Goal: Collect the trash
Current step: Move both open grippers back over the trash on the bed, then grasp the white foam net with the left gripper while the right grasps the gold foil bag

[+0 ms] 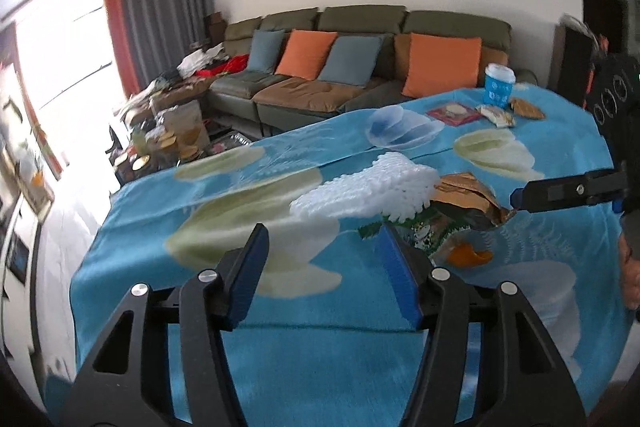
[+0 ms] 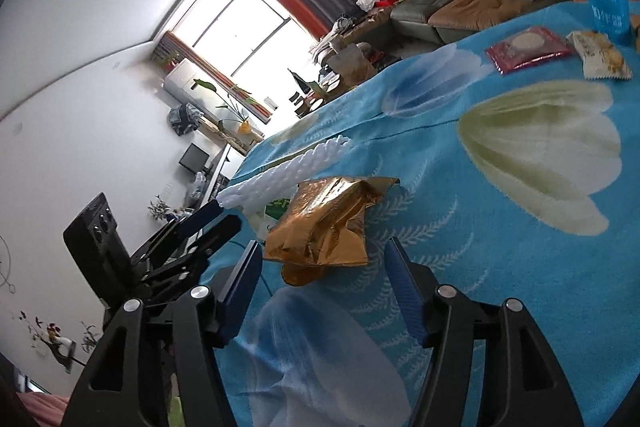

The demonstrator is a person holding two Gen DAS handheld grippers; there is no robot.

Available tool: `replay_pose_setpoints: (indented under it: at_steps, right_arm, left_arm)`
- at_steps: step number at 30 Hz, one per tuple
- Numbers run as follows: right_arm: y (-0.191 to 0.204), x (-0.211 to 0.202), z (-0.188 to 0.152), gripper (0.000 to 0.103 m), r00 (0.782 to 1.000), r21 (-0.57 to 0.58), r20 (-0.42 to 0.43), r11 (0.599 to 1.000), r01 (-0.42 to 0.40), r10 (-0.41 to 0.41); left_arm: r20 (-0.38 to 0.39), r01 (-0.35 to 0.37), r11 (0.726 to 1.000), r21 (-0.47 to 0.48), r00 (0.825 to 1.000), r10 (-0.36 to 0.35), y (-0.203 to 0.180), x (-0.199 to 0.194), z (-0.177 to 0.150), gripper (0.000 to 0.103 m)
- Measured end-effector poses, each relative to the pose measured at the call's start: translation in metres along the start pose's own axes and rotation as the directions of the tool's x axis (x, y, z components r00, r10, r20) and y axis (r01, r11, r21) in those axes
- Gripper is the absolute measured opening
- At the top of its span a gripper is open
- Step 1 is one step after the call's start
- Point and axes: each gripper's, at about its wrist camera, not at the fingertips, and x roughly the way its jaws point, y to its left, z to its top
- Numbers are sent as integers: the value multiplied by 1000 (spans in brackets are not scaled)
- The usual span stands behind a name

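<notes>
A white foam net sleeve (image 1: 368, 191) lies on the blue flowered tablecloth (image 1: 280, 347), just beyond my open left gripper (image 1: 322, 247). Beside it lie a crumpled gold-brown foil bag (image 1: 468, 199), a green wrapper (image 1: 420, 227) and an orange scrap (image 1: 468, 255). My right gripper (image 2: 322, 263) is open, its fingers either side of the near end of the gold foil bag (image 2: 324, 223), with the foam sleeve (image 2: 284, 171) behind it. The right gripper shows in the left wrist view (image 1: 520, 197) by the foil bag; the left gripper shows in the right wrist view (image 2: 216, 219).
At the far end of the table stand a blue paper cup (image 1: 498, 87), a red snack packet (image 1: 454, 113), a pale wrapper (image 1: 498, 115) and a brown wrapper (image 1: 526, 107). A sofa with cushions (image 1: 360, 67) is behind the table. A cluttered side table (image 1: 172, 131) stands at left.
</notes>
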Motion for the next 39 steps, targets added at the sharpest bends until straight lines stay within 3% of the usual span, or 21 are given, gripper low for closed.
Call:
replay_pose_setpoints:
  at_steps: [3,10,13,17,23,27,34,36,39]
  right_arm:
    - [-1,2,2,61,1000,7,-2,1000,-8,8]
    - [-5,5,3,61,1000,24,-8,1000,-18,18]
    - [-8,3,3,61,1000,34,-8,999,-28,28]
    - [-10,4,4,61,999,49,-11,998,-46,47]
    - [-11,6,4,61,997,62,-18,995,-72,73]
    - [-13,7,3,61,998,64,-21,997,-52,54]
    - [-5,14,8,60,999,20,-23,1000,23,-23]
    - [-2,17,9,57,999,8,-24,1000,28,-28]
    - [-1,21,10,35,999,1,-33,999,36,-36]
  left_arm:
    - [15,20,999,50,1000,-21,-1,2,4,54]
    - [39,46,982,182,998,-54,-15,8,8,28]
    - [40,63,976,210,997,-73,-19,8,8,13]
    - [61,63,975,214,995,-77,-22,2,8,3]
    - [73,91,984,156,992,-103,-17,-10,6,3]
    - [85,111,989,97,989,-119,-10,-20,5,3]
    - [106,85,996,31,990,-87,-1,-47,-3,3]
    - [112,74,997,11,991,-75,3,-55,-6,3]
    - [110,61,998,-26,992,-58,11,-68,-14,3]
